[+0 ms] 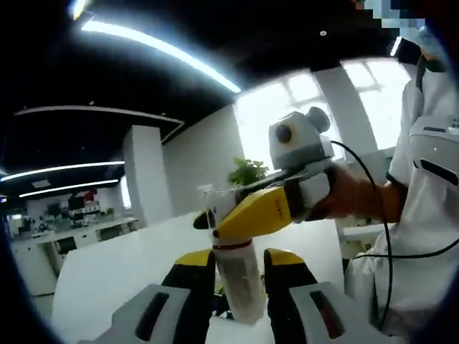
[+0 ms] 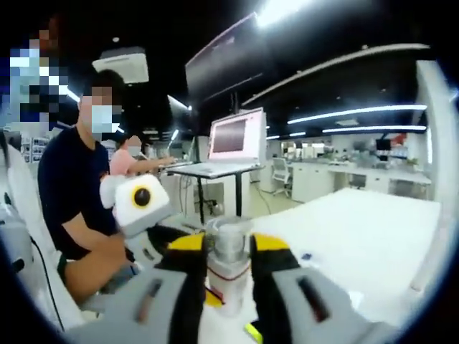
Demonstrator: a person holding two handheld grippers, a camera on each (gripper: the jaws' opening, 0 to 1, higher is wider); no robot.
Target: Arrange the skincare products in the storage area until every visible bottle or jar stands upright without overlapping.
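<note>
Skincare sorting looks barely underway, judging from what shows: above the white desk (image 1: 129, 265) one clear bottle (image 1: 237, 276) is held in the air and no storage area is in sight. The left gripper (image 1: 239, 276) grasps its body between both fingers (image 1: 192, 276), while the right gripper (image 2: 228, 269) pinches its silvery capped end (image 2: 229, 240) from the far side.

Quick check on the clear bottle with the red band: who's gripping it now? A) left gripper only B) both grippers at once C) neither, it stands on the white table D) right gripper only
B: in the left gripper view the bottle sits between the left gripper jaws while the right gripper clamps its top; the right gripper view shows the same cap end between yellow-tipped jaws.
</note>
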